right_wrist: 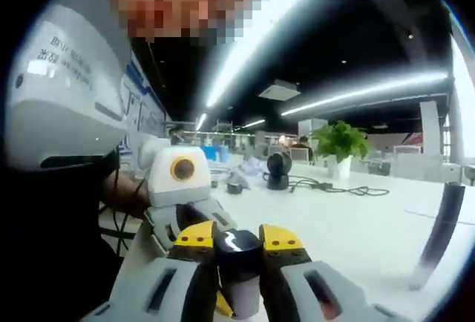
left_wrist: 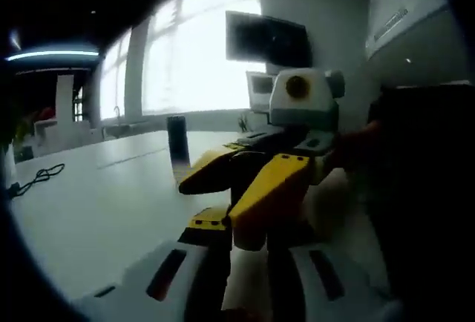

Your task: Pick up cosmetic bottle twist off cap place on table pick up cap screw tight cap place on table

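My right gripper [right_wrist: 237, 239] is shut on the glossy black cap [right_wrist: 237, 254] of a small cosmetic bottle, whose paler body [right_wrist: 243, 300] shows just below the cap. My left gripper [right_wrist: 194, 222] reaches in from the left and closes around the bottle's lower part. In the left gripper view, the right gripper [left_wrist: 215, 211] points its yellow jaws down between my left gripper's jaws [left_wrist: 245, 246]. It hides the bottle there. Both grippers are held above the white table [left_wrist: 104, 203].
A tall dark cylinder [left_wrist: 177, 140] [right_wrist: 441, 233] stands upright on the table beyond the grippers. A black cable [left_wrist: 37, 177] lies at the far left. A round black device [right_wrist: 278, 170], another cable [right_wrist: 334, 186] and a potted plant [right_wrist: 340, 142] sit farther off. The person's dark clothing [left_wrist: 423, 188] is close by.
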The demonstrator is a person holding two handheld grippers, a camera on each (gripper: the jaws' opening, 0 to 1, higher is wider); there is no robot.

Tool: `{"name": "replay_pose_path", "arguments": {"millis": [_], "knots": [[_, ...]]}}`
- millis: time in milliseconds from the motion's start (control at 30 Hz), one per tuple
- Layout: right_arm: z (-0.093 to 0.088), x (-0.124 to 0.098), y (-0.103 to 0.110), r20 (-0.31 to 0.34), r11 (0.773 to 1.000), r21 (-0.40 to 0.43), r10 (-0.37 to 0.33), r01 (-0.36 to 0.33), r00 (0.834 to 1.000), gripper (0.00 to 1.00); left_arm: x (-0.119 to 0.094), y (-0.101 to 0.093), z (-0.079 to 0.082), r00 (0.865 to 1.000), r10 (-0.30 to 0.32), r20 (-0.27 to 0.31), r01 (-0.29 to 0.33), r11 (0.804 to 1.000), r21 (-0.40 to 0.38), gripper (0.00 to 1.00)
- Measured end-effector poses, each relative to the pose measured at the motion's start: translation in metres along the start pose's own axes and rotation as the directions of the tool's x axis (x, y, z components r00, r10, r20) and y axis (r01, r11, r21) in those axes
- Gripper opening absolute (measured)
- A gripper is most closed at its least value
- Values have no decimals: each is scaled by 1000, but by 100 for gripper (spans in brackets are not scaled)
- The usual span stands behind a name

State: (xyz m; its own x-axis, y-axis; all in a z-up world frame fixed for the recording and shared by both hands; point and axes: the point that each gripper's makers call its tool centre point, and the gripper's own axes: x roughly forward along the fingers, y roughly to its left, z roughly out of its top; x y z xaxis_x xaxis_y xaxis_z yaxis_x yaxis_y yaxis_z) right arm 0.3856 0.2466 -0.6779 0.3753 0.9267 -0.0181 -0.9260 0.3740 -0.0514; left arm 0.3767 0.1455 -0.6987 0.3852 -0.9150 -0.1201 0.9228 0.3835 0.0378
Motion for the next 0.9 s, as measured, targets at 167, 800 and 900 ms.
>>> {"name": "replay_pose_path", "arguments": {"millis": [167,800,900], "knots": [[-1,1,-2,-7,1000,12,12,-12,1000,16,4,-2,0,1000,-2,3,2,1000,-4,7],[15,-16,-38,122,979,102,-186,174,975,29,-41,58,-14,986,164,38,-165,986,5,8],[12,-19,-43,109,976,96,-205,195,973,29,-40,65,-12,979,196,50,-194,980,-43,8]]}}
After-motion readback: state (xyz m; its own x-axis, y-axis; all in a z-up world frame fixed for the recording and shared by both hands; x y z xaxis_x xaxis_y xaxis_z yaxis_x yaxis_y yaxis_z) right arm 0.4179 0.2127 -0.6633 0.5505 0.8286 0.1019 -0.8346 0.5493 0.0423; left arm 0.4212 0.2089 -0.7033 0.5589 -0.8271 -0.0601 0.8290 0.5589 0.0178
